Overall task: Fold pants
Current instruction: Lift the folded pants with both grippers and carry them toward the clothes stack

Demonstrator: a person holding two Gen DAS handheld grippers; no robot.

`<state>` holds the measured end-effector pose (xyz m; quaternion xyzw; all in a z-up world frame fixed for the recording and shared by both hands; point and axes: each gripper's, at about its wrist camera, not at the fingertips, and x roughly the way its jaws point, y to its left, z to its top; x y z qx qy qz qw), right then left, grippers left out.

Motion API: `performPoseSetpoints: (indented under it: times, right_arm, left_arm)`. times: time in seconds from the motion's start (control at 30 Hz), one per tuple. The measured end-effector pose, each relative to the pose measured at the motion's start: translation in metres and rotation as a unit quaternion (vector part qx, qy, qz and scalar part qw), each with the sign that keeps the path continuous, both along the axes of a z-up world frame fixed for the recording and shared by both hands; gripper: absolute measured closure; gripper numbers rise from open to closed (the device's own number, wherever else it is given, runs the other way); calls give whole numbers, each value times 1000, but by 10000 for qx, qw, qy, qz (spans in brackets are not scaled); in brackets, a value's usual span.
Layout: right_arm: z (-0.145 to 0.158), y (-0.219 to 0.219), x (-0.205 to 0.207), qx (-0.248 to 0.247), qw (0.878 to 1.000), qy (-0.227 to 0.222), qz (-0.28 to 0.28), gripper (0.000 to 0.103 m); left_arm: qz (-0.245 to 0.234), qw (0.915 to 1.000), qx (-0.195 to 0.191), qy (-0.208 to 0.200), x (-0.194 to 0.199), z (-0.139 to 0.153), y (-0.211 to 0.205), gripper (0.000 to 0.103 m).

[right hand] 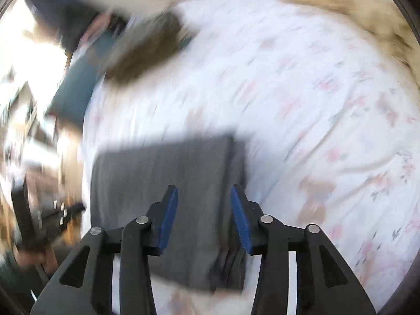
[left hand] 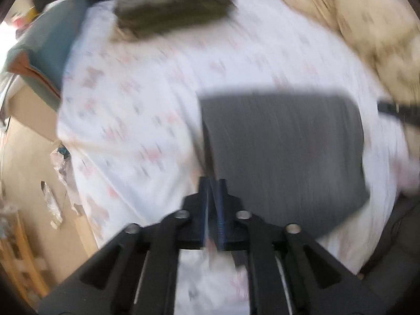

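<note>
Grey pants (right hand: 168, 199) folded flat; left tool (left hand: 213, 183) nearly closed, right tool (right hand: 204, 191) spread

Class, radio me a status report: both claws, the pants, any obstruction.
Left claw nearly shut, empty. Right claw open, empty. Folded grey fabric pants flat on floral white bedsheet. Folded olive garment lies apart.

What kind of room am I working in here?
Most likely a bedroom: the folded grey pants lie on a bed with a floral sheet, a cream blanket is bunched at its far edge, and another folded garment rests farther back.
</note>
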<state>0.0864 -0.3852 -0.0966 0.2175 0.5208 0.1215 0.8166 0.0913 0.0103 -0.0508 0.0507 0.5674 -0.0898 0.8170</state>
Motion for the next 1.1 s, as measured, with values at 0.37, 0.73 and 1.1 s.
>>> performPoseSetpoints:
  times: [0.37, 0.73, 1.1]
  right_arm:
    - [-44, 11, 69, 537, 9978, 386, -11, 98]
    - [-58, 31, 76, -544, 9980, 307, 114, 102]
    - [-59, 7, 22, 895, 9931, 756, -86, 2]
  left_arm:
    - [774, 9818, -1626, 602, 75, -38, 6, 94]
    - [681, 9960, -437, 379, 90, -57, -19, 98]
    - [478, 9808, -1698, 836, 45, -52, 11, 18]
